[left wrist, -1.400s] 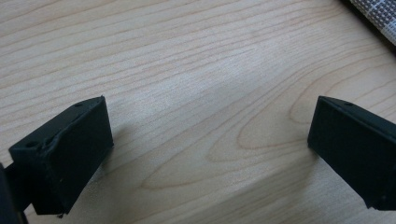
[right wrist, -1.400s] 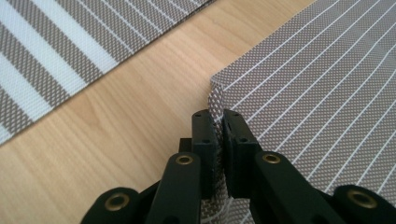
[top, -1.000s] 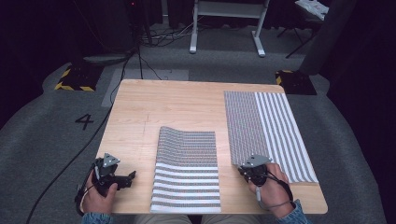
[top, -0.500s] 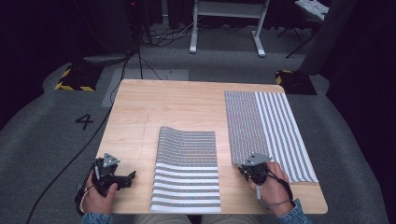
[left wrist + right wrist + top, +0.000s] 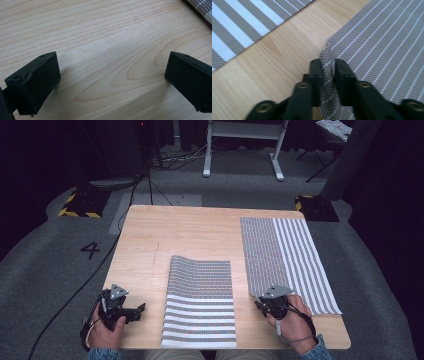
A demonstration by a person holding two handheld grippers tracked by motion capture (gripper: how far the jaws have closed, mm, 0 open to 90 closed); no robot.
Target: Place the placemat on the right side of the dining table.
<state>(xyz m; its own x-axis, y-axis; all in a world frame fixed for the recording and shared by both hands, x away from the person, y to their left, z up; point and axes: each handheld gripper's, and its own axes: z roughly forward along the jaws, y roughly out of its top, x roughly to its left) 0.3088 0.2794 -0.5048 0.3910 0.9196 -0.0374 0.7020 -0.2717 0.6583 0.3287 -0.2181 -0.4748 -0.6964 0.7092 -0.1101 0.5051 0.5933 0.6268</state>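
Note:
Two grey-and-white striped placemats lie on the wooden table. The right placemat lies flat along the right side, and my right gripper is shut on its near left corner. The right gripper view shows that corner pinched upright between the jaws. The middle placemat is folded over itself near the front edge. My left gripper rests at the front left, open, with bare wood between its jaws; a bit of the middle placemat shows at the top right of the left gripper view.
A black cable trails off the table's left side to the floor. Behind the table stand a white metal frame and yellow-black floor markers. A number 4 is marked on the grey floor.

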